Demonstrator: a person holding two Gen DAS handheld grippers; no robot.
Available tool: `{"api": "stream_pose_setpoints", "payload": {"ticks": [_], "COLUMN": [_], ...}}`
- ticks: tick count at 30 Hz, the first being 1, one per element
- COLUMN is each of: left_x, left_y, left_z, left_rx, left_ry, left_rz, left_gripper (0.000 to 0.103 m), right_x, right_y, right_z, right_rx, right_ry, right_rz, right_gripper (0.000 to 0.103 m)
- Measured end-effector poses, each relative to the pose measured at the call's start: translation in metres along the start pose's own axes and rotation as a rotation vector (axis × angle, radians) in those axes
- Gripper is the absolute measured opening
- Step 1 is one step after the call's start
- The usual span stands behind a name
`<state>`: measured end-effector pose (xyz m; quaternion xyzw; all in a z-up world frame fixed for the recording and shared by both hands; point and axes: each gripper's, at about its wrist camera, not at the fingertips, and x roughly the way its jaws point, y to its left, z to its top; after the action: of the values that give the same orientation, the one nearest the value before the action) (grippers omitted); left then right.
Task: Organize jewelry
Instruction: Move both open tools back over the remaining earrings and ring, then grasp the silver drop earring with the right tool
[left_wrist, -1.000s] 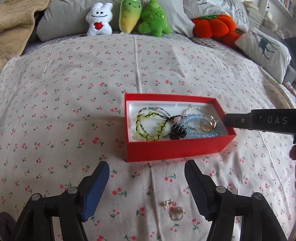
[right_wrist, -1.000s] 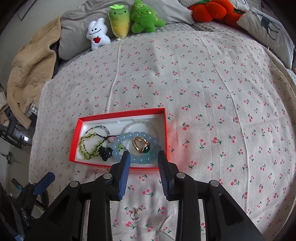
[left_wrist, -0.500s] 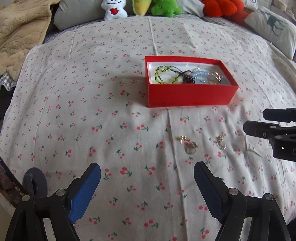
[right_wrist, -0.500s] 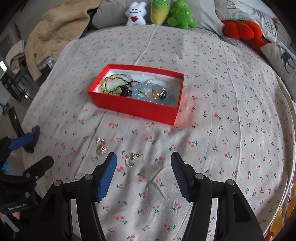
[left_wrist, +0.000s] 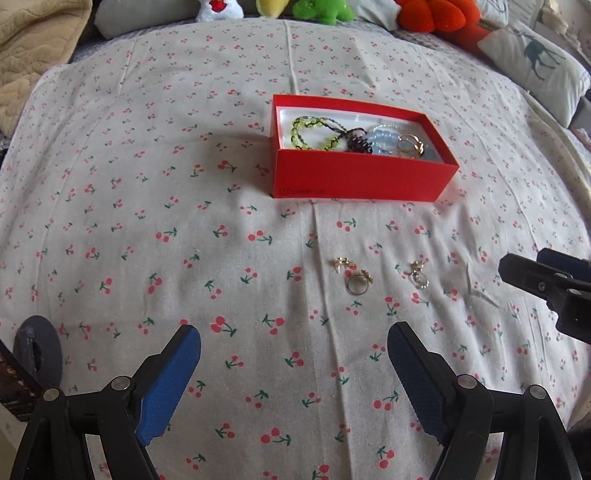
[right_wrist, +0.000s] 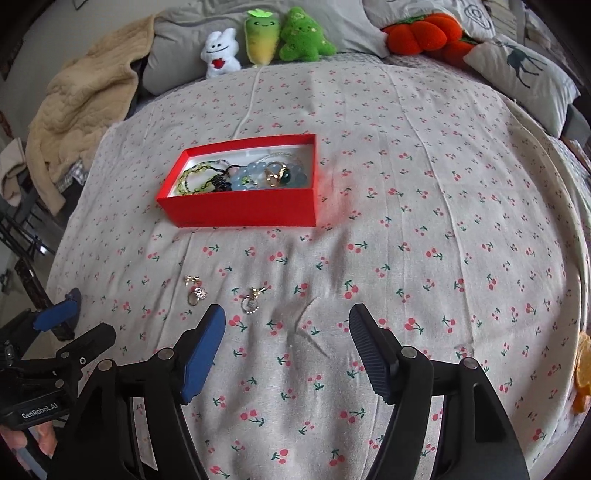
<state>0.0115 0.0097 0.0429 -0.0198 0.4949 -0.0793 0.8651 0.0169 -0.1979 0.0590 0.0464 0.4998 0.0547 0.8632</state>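
A red box (left_wrist: 354, 181) (right_wrist: 240, 210) on the cherry-print bedspread holds green bead bracelets (left_wrist: 310, 133), a pale blue bead bracelet (right_wrist: 255, 173) and a gold ring (right_wrist: 275, 173). In front of it lie loose pieces: a gold ring with small studs (left_wrist: 356, 282) (right_wrist: 195, 291) and a silver ring with a charm (left_wrist: 419, 275) (right_wrist: 251, 301). My left gripper (left_wrist: 293, 358) hangs open over bare cloth, near side of the loose pieces. My right gripper (right_wrist: 286, 334) is still opening, nothing between its fingers, with the silver ring just beyond its left fingertip.
Plush toys (right_wrist: 266, 40), an orange pumpkin cushion (right_wrist: 421, 33) and a deer pillow (right_wrist: 524, 70) line the bed's far edge. A beige blanket (right_wrist: 77, 107) drapes the far left corner. The bed drops off at left and right.
Both grippers have drawn back from the red box toward the near side of the bed. The right jaws have spread wider and the left opened a little. The gold ring stays in the box.
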Motion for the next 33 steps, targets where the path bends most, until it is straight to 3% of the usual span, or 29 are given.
{"api": "stream_pose_setpoints", "payload": {"ticks": [7, 12, 17, 23, 27, 33], "left_x": [0.026, 0.042, 0.046, 0.054, 0.057, 0.055], "left_y": [0.006, 0.010, -0.002, -0.004, 0.001, 0.017], "left_z": [0.008, 0.013, 0.017, 0.022, 0.021, 0.010], "left_rx": [-0.032, -0.078, -0.071, -0.120, -0.164, -0.176], "left_ry": [0.000, 0.043, 0.057, 0.068, 0.064, 0.003], "left_rz": [-0.135, -0.238, -0.307, -0.323, -0.353, -0.366], "left_gripper": [0.082, 0.052, 0.041, 0.040, 0.039, 0.039], "right_x": [0.025, 0.042, 0.053, 0.065, 0.073, 0.076], "right_y": [-0.014, -0.007, 0.009, 0.019, 0.023, 0.031], "right_z": [-0.014, -0.030, -0.043, -0.040, -0.035, -0.037], "right_rx": [0.072, 0.055, -0.028, -0.099, -0.141, -0.215], "right_ry": [0.022, -0.017, -0.071, -0.097, -0.105, -0.117], "right_rz": [-0.049, -0.054, -0.077, -0.034, 0.010, 0.046], "right_gripper": [0.074, 0.074, 0.073, 0.056, 0.053, 0.042]}}
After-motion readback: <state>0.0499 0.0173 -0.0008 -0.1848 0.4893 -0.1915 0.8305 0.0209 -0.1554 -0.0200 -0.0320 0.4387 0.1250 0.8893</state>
